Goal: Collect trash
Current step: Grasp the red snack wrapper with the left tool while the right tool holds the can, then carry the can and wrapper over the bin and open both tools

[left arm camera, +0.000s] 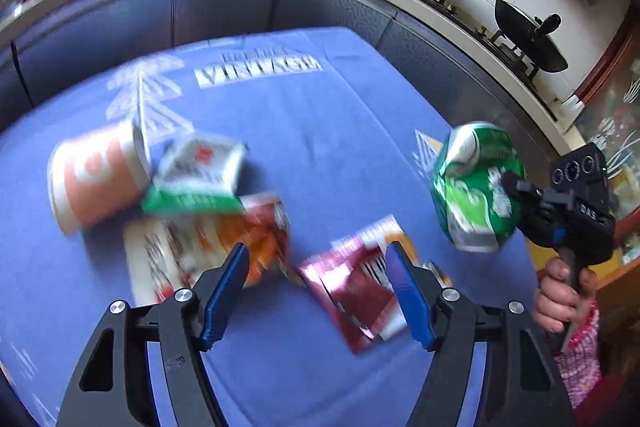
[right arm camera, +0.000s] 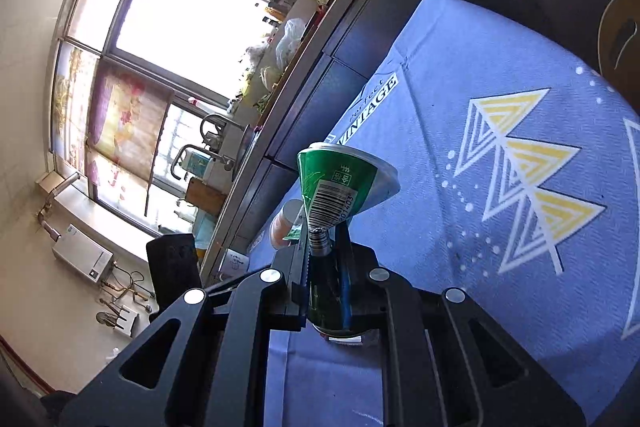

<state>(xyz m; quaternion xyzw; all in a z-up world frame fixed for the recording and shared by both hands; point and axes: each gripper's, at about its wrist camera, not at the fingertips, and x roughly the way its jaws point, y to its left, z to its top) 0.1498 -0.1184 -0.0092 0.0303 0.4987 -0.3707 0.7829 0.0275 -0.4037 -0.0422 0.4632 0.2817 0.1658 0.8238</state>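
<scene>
Clamping a crushed green can [right arm camera: 340, 187], the right gripper [right arm camera: 326, 259] is squeezing it nearly flat; left gripper [left arm camera: 316, 287] is hanging wide apart, empty, above wrappers [left arm camera: 352, 287] on the worktop [left arm camera: 320, 147].

The bench [left arm camera: 328, 115] wears a blue cloth printed with white and yellow triangles and white lettering. The crushed can [left arm camera: 476, 187] is green, white and silver, with a black barcode. The paper cup [left arm camera: 96, 175] is orange and white, the carton [left arm camera: 196, 179] white and green, 1 wrapper [left arm camera: 352, 287] maroon.
</scene>
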